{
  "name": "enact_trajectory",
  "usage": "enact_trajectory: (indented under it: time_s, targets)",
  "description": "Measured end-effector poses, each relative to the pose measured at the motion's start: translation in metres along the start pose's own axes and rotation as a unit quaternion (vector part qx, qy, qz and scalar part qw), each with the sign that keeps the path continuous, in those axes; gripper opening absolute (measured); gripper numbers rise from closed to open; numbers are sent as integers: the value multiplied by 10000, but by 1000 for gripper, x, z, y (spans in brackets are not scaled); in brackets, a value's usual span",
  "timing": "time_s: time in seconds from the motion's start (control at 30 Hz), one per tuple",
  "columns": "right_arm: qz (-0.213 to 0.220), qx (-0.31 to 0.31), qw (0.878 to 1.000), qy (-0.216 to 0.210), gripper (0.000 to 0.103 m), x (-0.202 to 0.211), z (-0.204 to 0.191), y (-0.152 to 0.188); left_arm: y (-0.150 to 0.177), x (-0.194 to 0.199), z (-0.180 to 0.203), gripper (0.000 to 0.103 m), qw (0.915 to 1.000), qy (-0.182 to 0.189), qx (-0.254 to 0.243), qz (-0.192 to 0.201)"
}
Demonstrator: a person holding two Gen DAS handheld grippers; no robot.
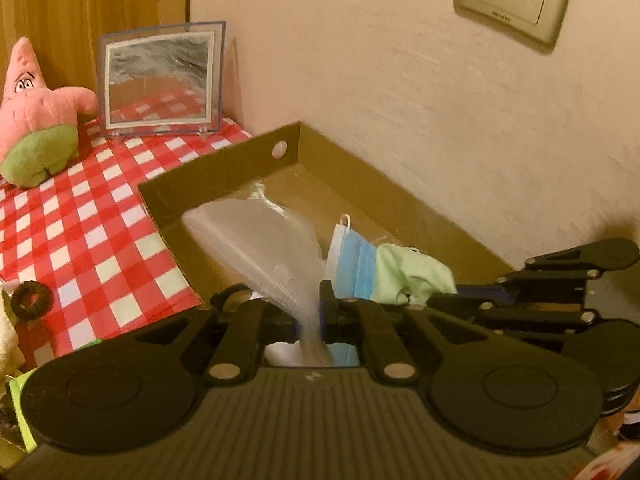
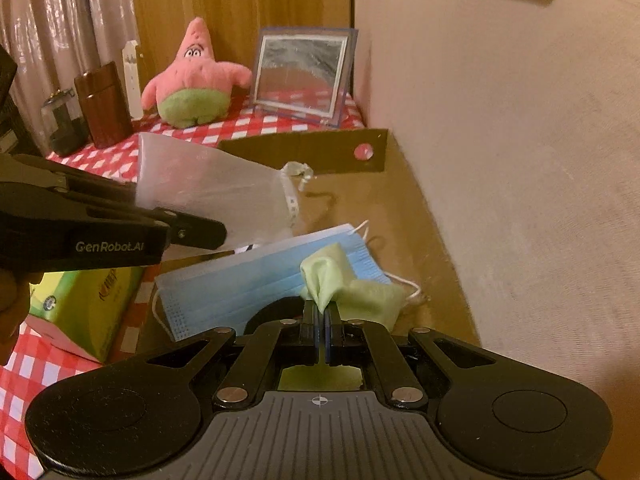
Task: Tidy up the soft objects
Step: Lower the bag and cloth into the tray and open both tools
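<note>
My left gripper [image 1: 310, 300] is shut on a translucent white mesh pouch [image 1: 260, 248] and holds it over the open cardboard box [image 1: 224, 172]. The pouch also shows in the right wrist view [image 2: 208, 184], with the left gripper [image 2: 192, 232] coming in from the left. My right gripper [image 2: 322, 312] is shut on a light green cloth [image 2: 340, 284], which lies over a blue face mask [image 2: 248, 288] inside the box [image 2: 316, 150]. In the left wrist view the mask [image 1: 354, 264] and green cloth [image 1: 408, 272] sit just right of the pouch, with the right gripper [image 1: 460, 300] behind them.
A pink star plush [image 2: 192, 80] and a framed picture [image 2: 304, 76] stand at the back of the red checked tablecloth [image 1: 80, 220]. A brown container [image 2: 102, 104] and a dark jar [image 2: 64, 124] stand at back left. A green carton [image 2: 88, 308] lies left of the box. A wall [image 2: 500, 160] runs along the right.
</note>
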State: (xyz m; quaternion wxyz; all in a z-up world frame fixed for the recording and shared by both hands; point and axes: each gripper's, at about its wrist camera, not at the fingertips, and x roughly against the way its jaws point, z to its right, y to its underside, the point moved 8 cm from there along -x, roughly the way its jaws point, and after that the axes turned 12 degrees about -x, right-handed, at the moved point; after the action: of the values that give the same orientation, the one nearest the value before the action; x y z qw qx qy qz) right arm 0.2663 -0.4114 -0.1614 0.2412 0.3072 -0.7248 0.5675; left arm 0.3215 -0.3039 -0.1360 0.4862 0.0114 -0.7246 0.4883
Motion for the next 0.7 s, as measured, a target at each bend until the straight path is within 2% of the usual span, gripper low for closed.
enact_trajectory:
  time_s: [0.13, 0.2, 0.27, 0.47, 0.7]
  targets:
    - [-72, -2, 10000, 17, 3, -10, 1, 3, 1, -4, 2, 10, 10000, 59, 48, -29]
    - [-89, -18, 10000, 40, 3, -14, 3, 3, 4, 0, 2, 21, 9999, 106, 128, -30]
    - [-98, -32, 9999, 67, 3, -16, 4, 4, 8, 4, 2, 25, 9997, 159, 175, -66]
    - [-90, -155, 9997, 185, 3, -19, 9, 4, 22, 29, 10, 27, 9995, 284, 106, -53]
    - [-64, -261, 9993, 250, 3, -15, 10, 6, 31, 56, 15, 28, 9996, 250, 86, 89]
